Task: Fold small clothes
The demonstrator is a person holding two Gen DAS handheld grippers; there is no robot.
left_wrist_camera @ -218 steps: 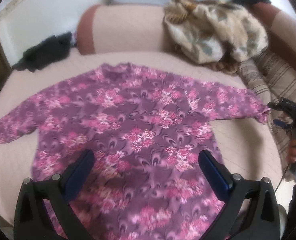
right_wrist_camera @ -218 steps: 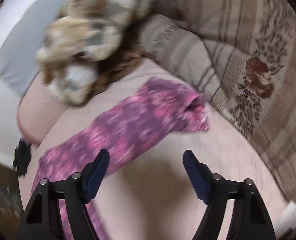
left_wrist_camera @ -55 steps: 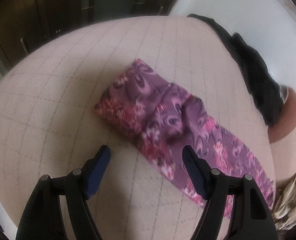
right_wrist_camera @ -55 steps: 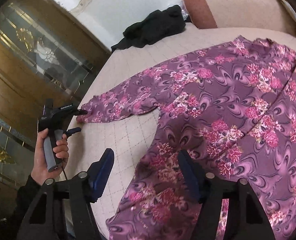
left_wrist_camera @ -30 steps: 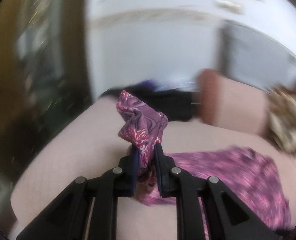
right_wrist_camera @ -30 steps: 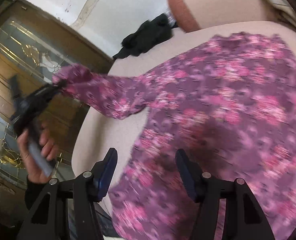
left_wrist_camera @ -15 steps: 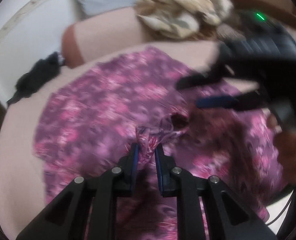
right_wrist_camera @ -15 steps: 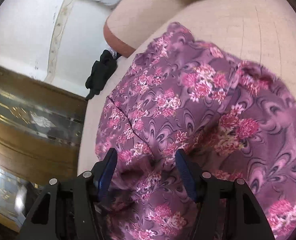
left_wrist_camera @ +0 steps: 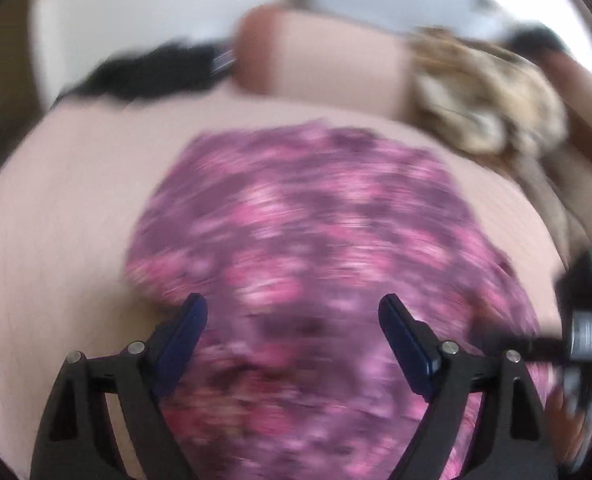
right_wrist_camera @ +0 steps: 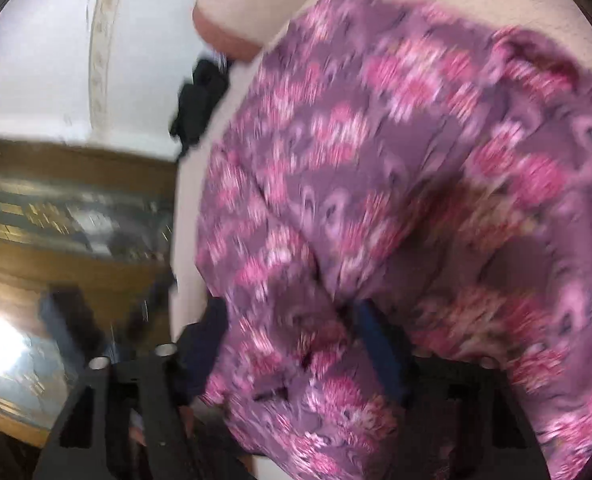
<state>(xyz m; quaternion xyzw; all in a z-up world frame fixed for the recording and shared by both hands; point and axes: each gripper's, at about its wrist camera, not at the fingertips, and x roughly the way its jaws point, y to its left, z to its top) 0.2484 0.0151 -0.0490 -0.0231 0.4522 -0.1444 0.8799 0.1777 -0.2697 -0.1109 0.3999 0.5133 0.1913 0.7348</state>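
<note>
My left claw (left_wrist_camera: 292,322) is spreading, empty, over the purple floral fabric blouse (left_wrist_camera: 307,216); my right claw (right_wrist_camera: 292,332), nearer its bunched edge, closes around fabric.

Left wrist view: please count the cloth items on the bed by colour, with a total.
Purple-pink floral: 1, the blouse
Black: 1, the crumpled garment
Beige-brown patterned: 1, the bundled cloth
Total: 3
</note>
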